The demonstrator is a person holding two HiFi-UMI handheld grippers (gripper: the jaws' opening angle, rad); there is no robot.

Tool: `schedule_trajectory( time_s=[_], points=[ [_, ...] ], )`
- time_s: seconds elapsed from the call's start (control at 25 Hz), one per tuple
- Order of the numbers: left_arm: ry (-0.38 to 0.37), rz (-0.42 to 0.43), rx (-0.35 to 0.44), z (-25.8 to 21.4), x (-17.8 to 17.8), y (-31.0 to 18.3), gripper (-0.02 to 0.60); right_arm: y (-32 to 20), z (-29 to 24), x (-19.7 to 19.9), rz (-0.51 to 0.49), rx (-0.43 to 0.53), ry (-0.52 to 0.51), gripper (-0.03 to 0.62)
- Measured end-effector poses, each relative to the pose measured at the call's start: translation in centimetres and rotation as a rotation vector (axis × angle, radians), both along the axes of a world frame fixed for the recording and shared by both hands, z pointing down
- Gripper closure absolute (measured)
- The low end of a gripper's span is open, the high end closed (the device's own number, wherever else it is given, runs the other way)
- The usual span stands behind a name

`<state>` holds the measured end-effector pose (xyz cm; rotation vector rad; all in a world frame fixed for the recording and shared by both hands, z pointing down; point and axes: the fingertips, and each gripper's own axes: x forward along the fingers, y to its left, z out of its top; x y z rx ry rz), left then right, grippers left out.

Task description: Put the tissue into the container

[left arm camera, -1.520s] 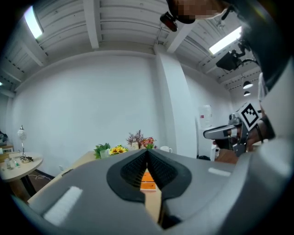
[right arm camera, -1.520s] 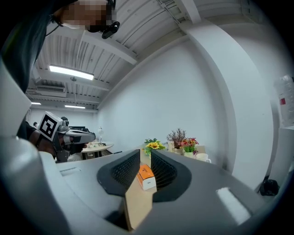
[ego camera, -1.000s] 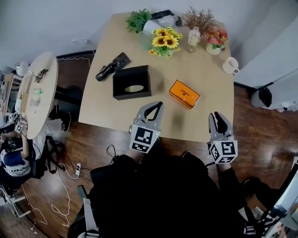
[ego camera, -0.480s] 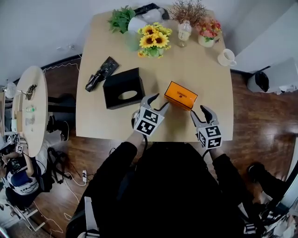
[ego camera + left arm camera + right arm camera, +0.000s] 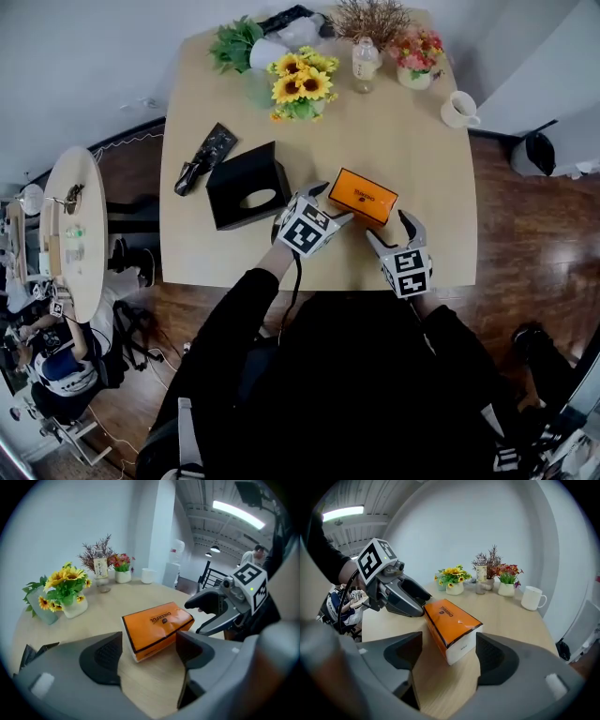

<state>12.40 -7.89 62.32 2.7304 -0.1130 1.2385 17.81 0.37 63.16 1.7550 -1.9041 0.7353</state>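
An orange tissue pack (image 5: pixel 363 195) lies flat on the wooden table (image 5: pixel 422 159), with a black box container (image 5: pixel 247 185) with an oval top slot to its left. My left gripper (image 5: pixel 328 202) sits at the pack's left end, its jaws opening, and the pack (image 5: pixel 157 629) lies just beyond its tips (image 5: pixel 147 656). My right gripper (image 5: pixel 389 230) is at the pack's near right corner, its jaws opening too. In the right gripper view the pack (image 5: pixel 451 625) reaches just short of the gap in that gripper (image 5: pixel 447 656). No pad touches the pack.
Sunflowers in a vase (image 5: pixel 298 86), a small bottle (image 5: pixel 365 62), a pot of pink flowers (image 5: pixel 416 54) and a white mug (image 5: pixel 457 110) stand along the far side. A black tool (image 5: pixel 201 159) lies left of the container. A round side table (image 5: pixel 75 234) stands far left.
Both grippers have moved forward from the table's near edge up to the orange pack. Their jaws have gone from shut to wide open.
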Motion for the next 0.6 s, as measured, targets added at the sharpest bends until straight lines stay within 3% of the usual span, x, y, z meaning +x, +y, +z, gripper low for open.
schedule_trajectory(
  time_s=[0.2,0.36,0.6],
  points=[
    [-0.069,0.068,0.011,1.4,0.6,0.3,0.238,-0.4,0.7,-0.4,-0.001,-0.037,-0.023,0.246],
    [-0.085,0.083,0.003,2.1,0.5,0.5,0.246,-0.6,0.9,0.3,0.010,-0.058,-0.026,0.366],
    [-0.078,0.084,0.016,2.1,0.3,0.3,0.356,-0.5,0.9,0.9,-0.002,-0.067,-0.036,0.417]
  ],
)
